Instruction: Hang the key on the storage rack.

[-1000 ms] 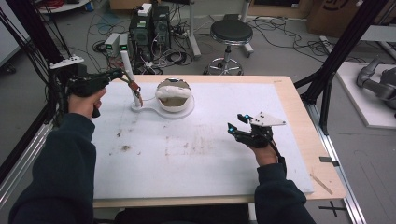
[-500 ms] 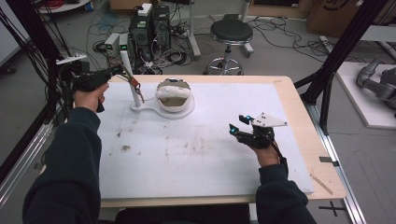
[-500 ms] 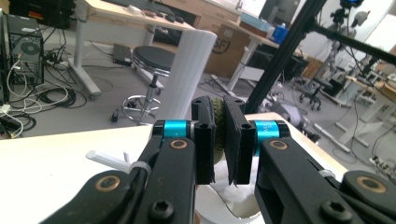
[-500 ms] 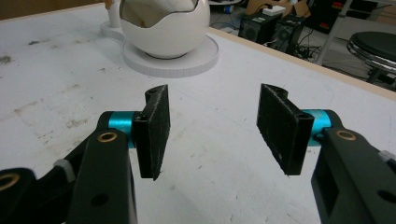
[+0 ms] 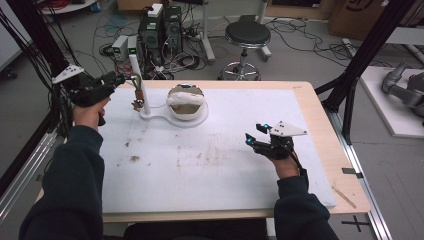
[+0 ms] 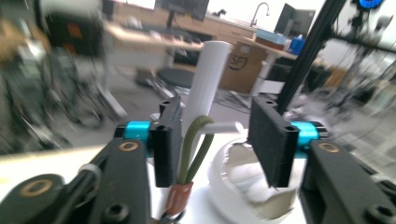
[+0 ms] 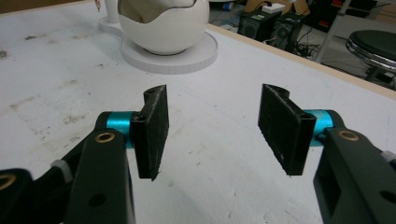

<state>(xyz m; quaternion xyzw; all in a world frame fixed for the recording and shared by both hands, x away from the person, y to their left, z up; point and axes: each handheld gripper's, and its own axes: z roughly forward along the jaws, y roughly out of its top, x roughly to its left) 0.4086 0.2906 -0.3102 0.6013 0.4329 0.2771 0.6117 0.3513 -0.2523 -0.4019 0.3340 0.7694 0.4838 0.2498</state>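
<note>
White table mat point(image 5: 210, 165) is seen across the middle of the high view, stained in places. A white stand point(image 5: 172, 117) sits in the upper centre-left: flat round base, egg-like cracked shell bowl point(image 5: 186, 100) on it, and an upright white post point(image 5: 136, 75) at its left end with a short hook arm point(image 6: 224, 126). From that hook arm an olive cord loop point(image 6: 194, 147) hangs, with a reddish-brown tag point(image 6: 179, 198) below it. The cord is judged light, soft and limp, likely to swing and slip off; it is best taken just above the tag, where both strands run together, and lifted up over the hook tip. The stand is judged light, rigid plastic, easily tipped by a sideways pull. The left gripper point(image 6: 215, 140), at the upper left of the high view, has just been opened to about half width; the loop lies between the jaws against the left pad point(image 6: 163, 140), not pinched. The right gripper point(image 7: 212, 126), at the centre right, is held over bare mat, jaws roughly half open, nothing between them.
</note>
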